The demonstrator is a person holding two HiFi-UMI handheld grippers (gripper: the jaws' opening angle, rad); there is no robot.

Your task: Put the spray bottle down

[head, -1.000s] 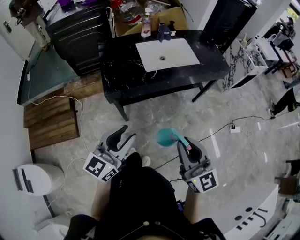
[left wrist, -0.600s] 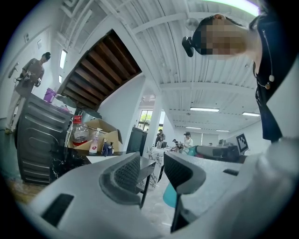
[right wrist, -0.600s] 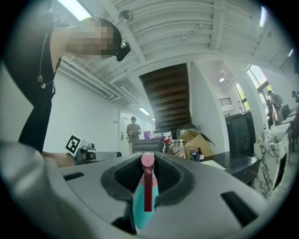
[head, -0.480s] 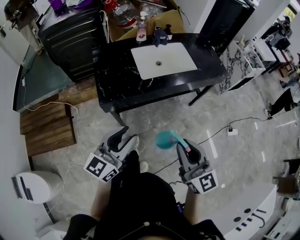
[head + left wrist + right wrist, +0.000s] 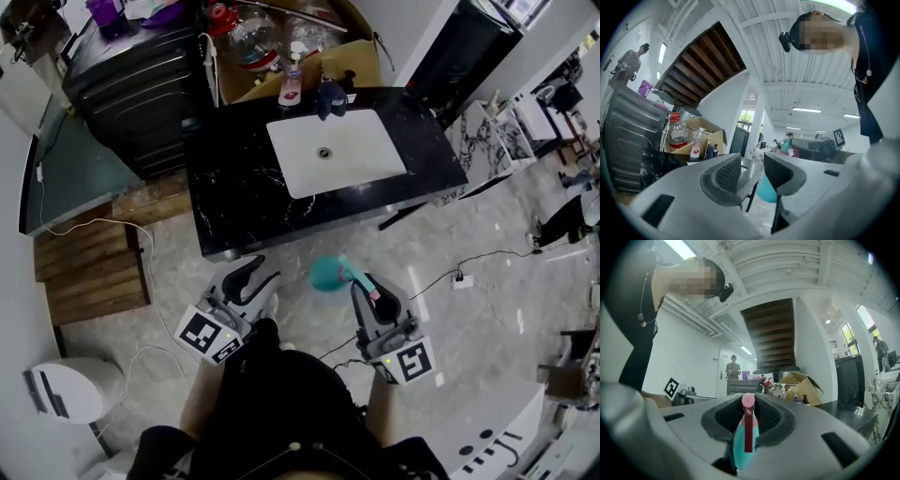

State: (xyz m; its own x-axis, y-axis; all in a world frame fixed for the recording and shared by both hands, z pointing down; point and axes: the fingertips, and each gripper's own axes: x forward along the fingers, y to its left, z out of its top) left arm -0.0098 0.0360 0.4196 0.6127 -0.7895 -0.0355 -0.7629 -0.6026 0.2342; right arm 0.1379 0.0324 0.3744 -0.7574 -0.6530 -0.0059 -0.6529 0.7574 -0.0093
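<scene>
Clamping spray bottle (image 5: 328, 274), R hand-held gripper (image 5: 364, 284) hangs near counter edge (image 5: 281, 246).

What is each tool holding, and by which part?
The right tool is shut on the spray bottle at its spray-head end, body beyond the jaws. The left tool holds nothing, jaws apart.

Black counter (image 5: 234, 197) with a white sink (image 5: 336, 150) set in its middle. The counter's left part and front strip are bare. At its back edge, behind the sink, stand a pump bottle (image 5: 292, 86) and a dark bottle (image 5: 328, 98), with a cardboard box (image 5: 361, 61) rising just behind them. A black cabinet (image 5: 131, 84) stands close to the counter's left end. Open floor (image 5: 469, 234) lies before the counter; a power strip (image 5: 460, 280) lies to the right.
</scene>
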